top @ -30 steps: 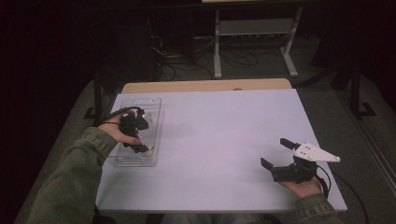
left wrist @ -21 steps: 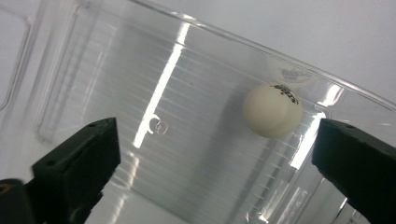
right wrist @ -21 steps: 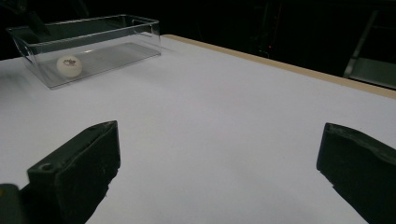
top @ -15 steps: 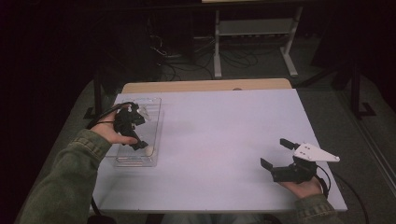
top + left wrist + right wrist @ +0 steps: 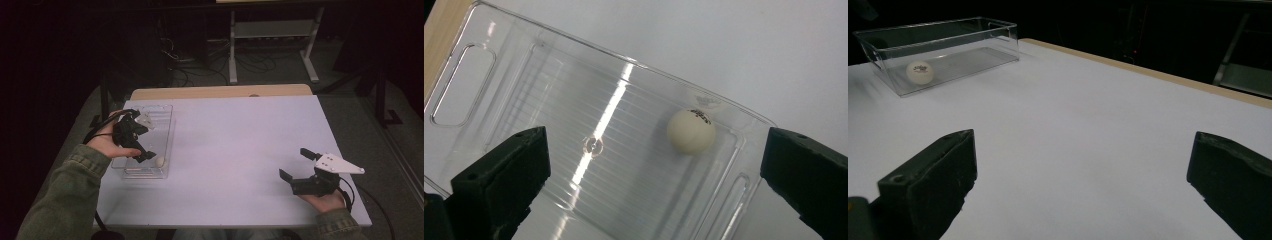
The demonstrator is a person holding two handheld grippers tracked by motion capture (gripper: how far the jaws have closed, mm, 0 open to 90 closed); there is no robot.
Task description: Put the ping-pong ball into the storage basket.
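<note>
A white ping-pong ball (image 5: 690,131) lies loose on the floor of a clear plastic tray (image 5: 624,55) at the table's left side. My left gripper (image 5: 142,140) hovers above the tray (image 5: 150,107), a little up and left of the ball (image 5: 159,161). Its jaws have just been opening and now stand wide, with nothing between the pads. In its own view the left gripper (image 5: 654,170) looks down on the tray floor. My right gripper (image 5: 295,163) rests low at the front right of the table, open and empty. Seen from the right gripper (image 5: 1080,185), the ball (image 5: 919,71) sits at the tray's (image 5: 948,30) near end.
The white tabletop (image 5: 240,145) has a wooden strip along its far edge. Beyond the table the floor is dark, with cables and a metal stand (image 5: 270,35). A person's green sleeve (image 5: 65,200) comes in at the bottom left.
My left gripper has lifted away from the tray's near end and drawn back to the left. The ball now lies uncovered in the tray. The right gripper has stayed put.
</note>
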